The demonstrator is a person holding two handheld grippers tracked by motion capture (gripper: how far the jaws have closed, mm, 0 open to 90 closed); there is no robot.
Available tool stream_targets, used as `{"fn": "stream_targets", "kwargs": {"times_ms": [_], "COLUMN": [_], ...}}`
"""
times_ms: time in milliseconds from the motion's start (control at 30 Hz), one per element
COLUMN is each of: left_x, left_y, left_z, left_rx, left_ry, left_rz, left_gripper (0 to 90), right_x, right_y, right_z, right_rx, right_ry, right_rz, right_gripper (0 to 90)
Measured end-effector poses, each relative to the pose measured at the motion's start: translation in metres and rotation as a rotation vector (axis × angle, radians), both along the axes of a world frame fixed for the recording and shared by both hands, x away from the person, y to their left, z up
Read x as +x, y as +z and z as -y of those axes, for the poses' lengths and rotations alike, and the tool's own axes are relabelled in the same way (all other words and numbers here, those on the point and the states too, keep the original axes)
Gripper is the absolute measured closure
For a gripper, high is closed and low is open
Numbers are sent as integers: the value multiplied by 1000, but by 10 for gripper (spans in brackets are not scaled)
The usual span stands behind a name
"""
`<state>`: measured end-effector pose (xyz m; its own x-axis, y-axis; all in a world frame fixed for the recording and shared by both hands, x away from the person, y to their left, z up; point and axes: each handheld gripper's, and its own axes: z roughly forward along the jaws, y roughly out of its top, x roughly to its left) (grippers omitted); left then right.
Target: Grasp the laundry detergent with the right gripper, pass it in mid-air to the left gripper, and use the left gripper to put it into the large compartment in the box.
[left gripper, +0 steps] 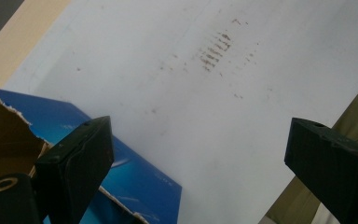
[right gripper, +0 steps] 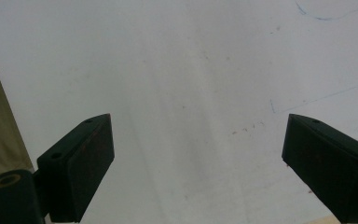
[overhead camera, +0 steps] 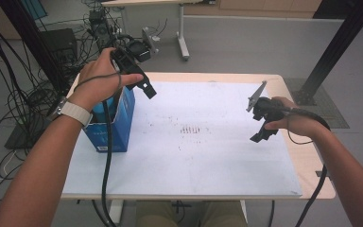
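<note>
High view: left gripper [overhead camera: 147,90] above blue box [overhead camera: 118,124], fingers wide, empty. Right gripper [overhead camera: 261,135] fingers wide, empty over white sheet [overhead camera: 208,156]. Lower left fingers squarely over box wall before closing.

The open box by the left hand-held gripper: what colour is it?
The cardboard box is blue outside, plain brown cardboard inside; the left gripper view shows both best.

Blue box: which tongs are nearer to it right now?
Left. The left tongs hover just above the blue box at its top edge; the right tongs hang across the table.

Left claw [overhead camera: 147,90] hovers above the blue box [overhead camera: 116,123]; right claw [overhead camera: 261,135] well apart.
</note>
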<state>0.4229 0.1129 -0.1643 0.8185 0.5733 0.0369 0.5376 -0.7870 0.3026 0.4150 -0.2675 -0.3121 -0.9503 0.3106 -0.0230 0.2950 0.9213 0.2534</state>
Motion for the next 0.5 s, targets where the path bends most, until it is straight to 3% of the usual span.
{"fn": "stream_targets", "kwargs": {"times_ms": [500], "left_x": [1], "left_y": [-23], "left_z": [23], "left_rx": [75], "left_ry": [-126], "left_rz": [-23], "left_gripper": [88], "right_x": [2], "right_y": [-4], "right_z": [1], "right_rx": [4], "right_ry": [-10], "right_rz": [-5], "right_gripper": [90]}}
